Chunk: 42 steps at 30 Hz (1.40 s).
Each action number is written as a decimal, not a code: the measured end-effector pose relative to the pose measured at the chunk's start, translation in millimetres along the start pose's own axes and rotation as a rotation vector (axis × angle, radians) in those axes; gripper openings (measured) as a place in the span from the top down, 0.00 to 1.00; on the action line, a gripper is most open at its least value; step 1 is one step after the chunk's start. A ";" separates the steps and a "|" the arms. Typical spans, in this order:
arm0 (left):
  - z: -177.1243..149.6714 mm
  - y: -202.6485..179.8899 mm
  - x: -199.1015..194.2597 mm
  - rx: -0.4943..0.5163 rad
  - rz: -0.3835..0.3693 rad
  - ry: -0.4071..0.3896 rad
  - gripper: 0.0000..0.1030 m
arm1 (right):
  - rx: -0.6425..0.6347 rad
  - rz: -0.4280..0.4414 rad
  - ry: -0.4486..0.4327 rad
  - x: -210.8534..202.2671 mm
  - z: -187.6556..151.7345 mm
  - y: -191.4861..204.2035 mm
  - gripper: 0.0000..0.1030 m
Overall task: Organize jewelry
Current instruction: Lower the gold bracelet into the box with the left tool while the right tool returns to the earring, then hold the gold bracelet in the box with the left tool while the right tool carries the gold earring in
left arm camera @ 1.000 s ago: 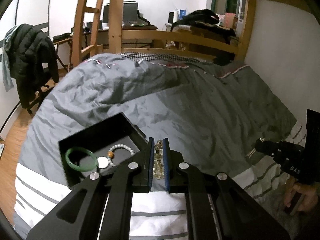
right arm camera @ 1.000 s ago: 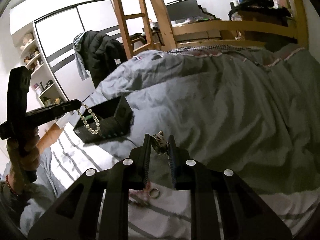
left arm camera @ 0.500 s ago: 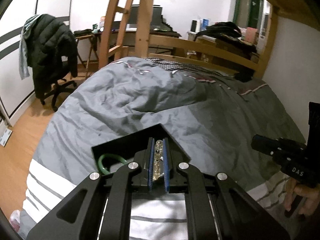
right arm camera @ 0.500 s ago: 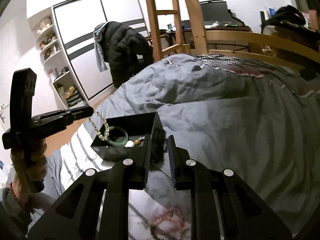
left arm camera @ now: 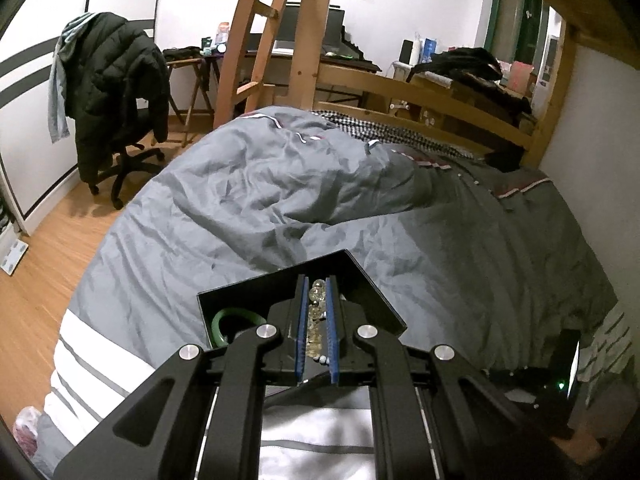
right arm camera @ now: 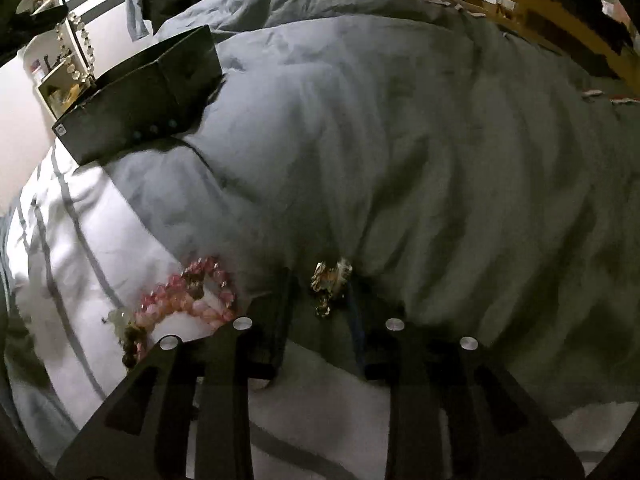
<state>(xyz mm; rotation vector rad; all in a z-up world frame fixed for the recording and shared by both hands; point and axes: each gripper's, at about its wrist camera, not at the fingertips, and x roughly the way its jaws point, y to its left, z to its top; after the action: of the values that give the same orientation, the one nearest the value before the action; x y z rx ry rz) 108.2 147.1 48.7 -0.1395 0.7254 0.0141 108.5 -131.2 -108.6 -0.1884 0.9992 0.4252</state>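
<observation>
My left gripper (left arm camera: 316, 292) is shut on a clear bead bracelet (left arm camera: 315, 320) and holds it over the open black box (left arm camera: 360, 280) on the grey duvet. A green bangle (left arm camera: 222, 322) lies inside the box. In the right wrist view the bead bracelet (right arm camera: 76, 52) hangs above the black box (right arm camera: 140, 100) at the upper left. My right gripper (right arm camera: 320, 280) is open, low over the duvet, with a gold and silver jewelry piece (right arm camera: 330, 280) lying between its fingers. A pink bead bracelet (right arm camera: 188, 300) lies just left of it.
The grey duvet (left arm camera: 360, 208) covers the bed, with a white striped sheet (right arm camera: 80, 248) at the near end. A wooden bunk frame and ladder (left arm camera: 304, 40) stand behind. A chair with a black jacket (left arm camera: 116, 92) stands on the floor to the left.
My left gripper has carried the bead bracelet over the box. My right gripper has dropped down to the duvet and opened; the gold and silver piece now lies between its fingers.
</observation>
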 end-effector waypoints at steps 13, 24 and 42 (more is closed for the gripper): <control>0.7 3.1 4.0 -0.007 0.013 0.004 0.92 | 0.082 0.122 -0.176 -38.8 12.1 -17.2 0.85; -0.5 5.9 5.0 -0.020 0.019 0.001 0.92 | 0.244 0.309 -0.267 -71.4 34.5 -35.0 0.85; -2.5 6.8 4.9 -0.026 0.020 -0.001 0.92 | 0.188 0.448 -0.294 -99.6 87.4 4.6 0.85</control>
<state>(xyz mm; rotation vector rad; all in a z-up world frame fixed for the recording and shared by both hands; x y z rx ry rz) 109.8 153.3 42.8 -0.1570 0.7261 0.0429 127.5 -122.8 22.4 0.2677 0.7804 0.7396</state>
